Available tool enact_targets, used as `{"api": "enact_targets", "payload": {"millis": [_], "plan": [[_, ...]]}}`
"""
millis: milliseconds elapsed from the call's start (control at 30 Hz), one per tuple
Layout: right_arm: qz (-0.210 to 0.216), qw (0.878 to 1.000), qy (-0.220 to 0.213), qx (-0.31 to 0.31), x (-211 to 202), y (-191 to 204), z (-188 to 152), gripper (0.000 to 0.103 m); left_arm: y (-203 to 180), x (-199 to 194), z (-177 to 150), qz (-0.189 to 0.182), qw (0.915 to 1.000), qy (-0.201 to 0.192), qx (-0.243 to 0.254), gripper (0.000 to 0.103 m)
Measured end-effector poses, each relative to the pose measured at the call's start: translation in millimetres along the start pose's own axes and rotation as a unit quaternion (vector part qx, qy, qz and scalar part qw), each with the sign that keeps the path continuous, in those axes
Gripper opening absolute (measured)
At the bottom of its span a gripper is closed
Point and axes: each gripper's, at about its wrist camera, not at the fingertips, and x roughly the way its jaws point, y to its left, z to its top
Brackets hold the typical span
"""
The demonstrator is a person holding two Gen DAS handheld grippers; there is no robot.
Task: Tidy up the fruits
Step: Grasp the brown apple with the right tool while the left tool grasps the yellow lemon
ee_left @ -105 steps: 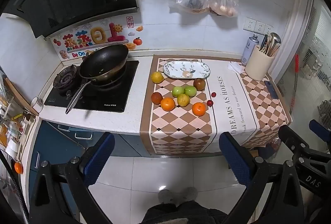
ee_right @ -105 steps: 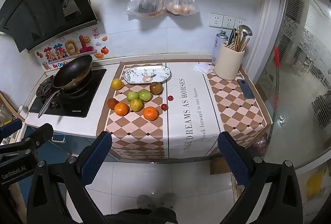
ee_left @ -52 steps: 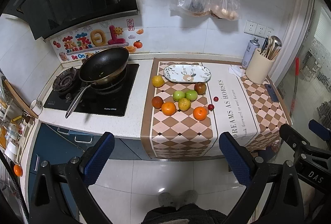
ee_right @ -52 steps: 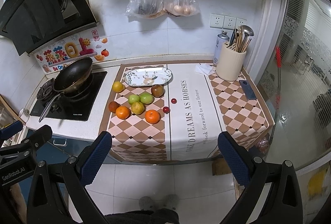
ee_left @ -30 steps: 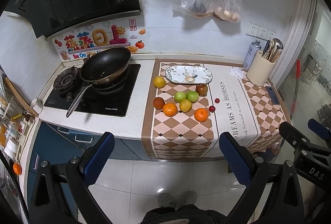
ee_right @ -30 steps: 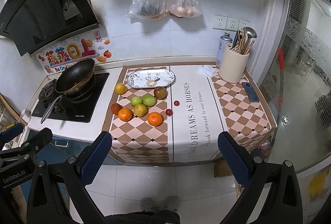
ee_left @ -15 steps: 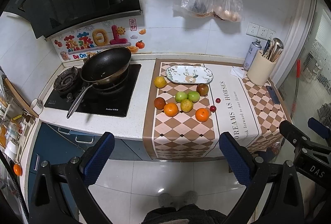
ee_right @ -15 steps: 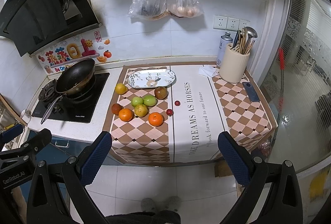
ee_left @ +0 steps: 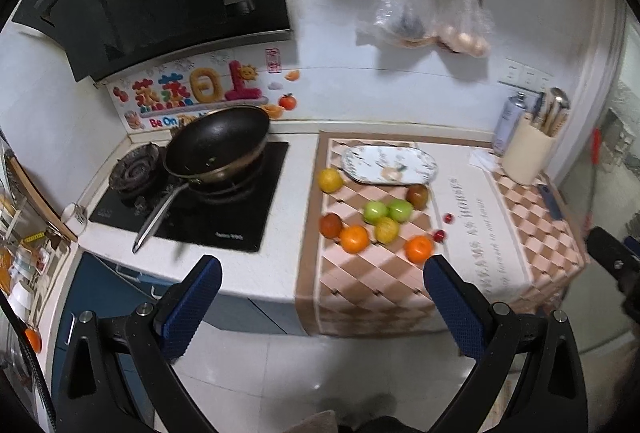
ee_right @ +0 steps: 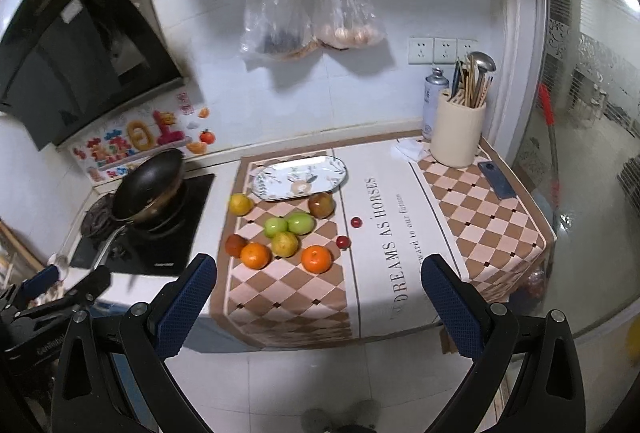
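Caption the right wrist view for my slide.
Open right tongs face loose fruit beside an oval patterned plate on a checkered cloth.

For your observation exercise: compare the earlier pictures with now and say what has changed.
Both grippers, left gripper and right gripper, have moved closer to the counter, still open and empty. The fruits and the plate lie unmoved on the checked cloth.

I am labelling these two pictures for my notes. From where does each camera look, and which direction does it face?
Left wrist: sits on the left tool, off the counter's front, facing the wok and fruit; own blue fingers show.
Right wrist: on the right tool, further right, facing the fruit and utensil holder.
Both share the plate.
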Motion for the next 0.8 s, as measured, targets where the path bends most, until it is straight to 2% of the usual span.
{"api": "enact_targets", "payload": {"millis": [133,267,367,533,667,800], "plan": [[0.005,0.999,0.032,0.024,51.6,-5.0,4.9,0.103,10.1,47.1,7.5,0.027,0.9996,0.008,0.004,0.103],[0.02,0.996,0.081,0.044,118.3,-13.9,12.7,0.103,17.6,110.2,19.0,0.04,0.9976,0.057,0.003,0.103],[0.03,0.991,0.118,0.061,179.9,-22.5,21.8,0.103,21.1,158.9,29.1,0.035,0.9938,0.105,-0.012,0.103],[0.052,0.979,0.184,0.077,300.2,-31.5,43.4,0.103,16.3,246.7,59.5,0.059,0.9853,0.158,-0.025,0.103],[0.061,0.967,0.236,0.072,393.0,-31.8,62.0,0.103,12.0,325.1,86.8,0.071,0.9744,0.209,-0.039,0.103],[0.058,0.959,0.269,0.059,464.1,-26.6,75.7,0.103,3.2,390.9,104.1,0.076,0.9654,0.247,-0.036,0.102]]}}
